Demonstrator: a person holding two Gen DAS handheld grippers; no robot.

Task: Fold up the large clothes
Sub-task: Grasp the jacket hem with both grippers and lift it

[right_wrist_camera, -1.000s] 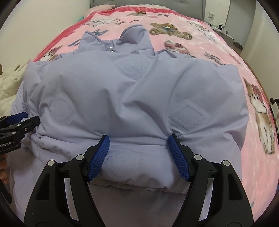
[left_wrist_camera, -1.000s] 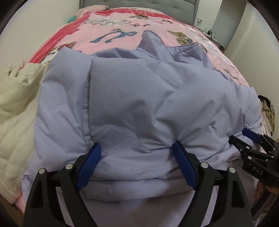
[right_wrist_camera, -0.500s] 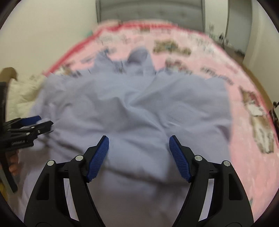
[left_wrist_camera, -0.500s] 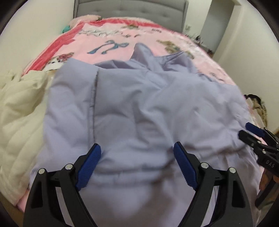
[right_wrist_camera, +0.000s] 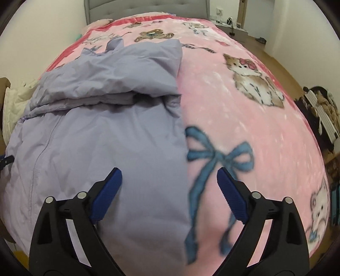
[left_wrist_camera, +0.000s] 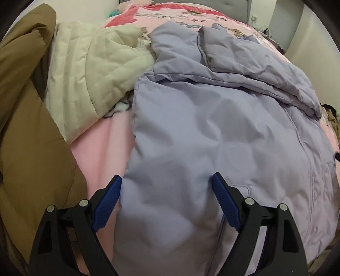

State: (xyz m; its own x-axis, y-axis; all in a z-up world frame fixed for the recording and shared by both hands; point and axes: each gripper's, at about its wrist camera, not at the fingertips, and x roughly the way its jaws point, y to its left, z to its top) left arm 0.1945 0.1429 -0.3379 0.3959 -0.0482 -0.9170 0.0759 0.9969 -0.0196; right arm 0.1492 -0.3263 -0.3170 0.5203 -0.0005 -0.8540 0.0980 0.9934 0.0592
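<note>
Brown coat (left_wrist_camera: 25,118): heaped at far left of the left view, half over the cream one.
Cream coat (left_wrist_camera: 93,70): quilted, crumpled beside the brown one, touching the jacket's upper left edge.
Blanket (right_wrist_camera: 244,118): pink, printed with bears, cats and a blue bow; spread under everything; bare strip between cream coat and jacket, wide bare area to the jacket's right.
Jacket (left_wrist_camera: 212,131): lilac, padded, flat on the blanket, top part folded down over the body in a thick roll; collar toward the headboard; right edge straight in the right view (right_wrist_camera: 119,131).
Left gripper (left_wrist_camera: 166,201): jaws wide apart, nothing clamped; above the jacket's near left edge, left pad over pink blanket, right pad over lilac cloth.
Right gripper (right_wrist_camera: 170,189): jaws opening, wide, nothing pinched; straddles the jacket's right edge, left pad over cloth, right pad over the blue bow.
Headboard (right_wrist_camera: 146,8): grey, tufted, at the far end.
</note>
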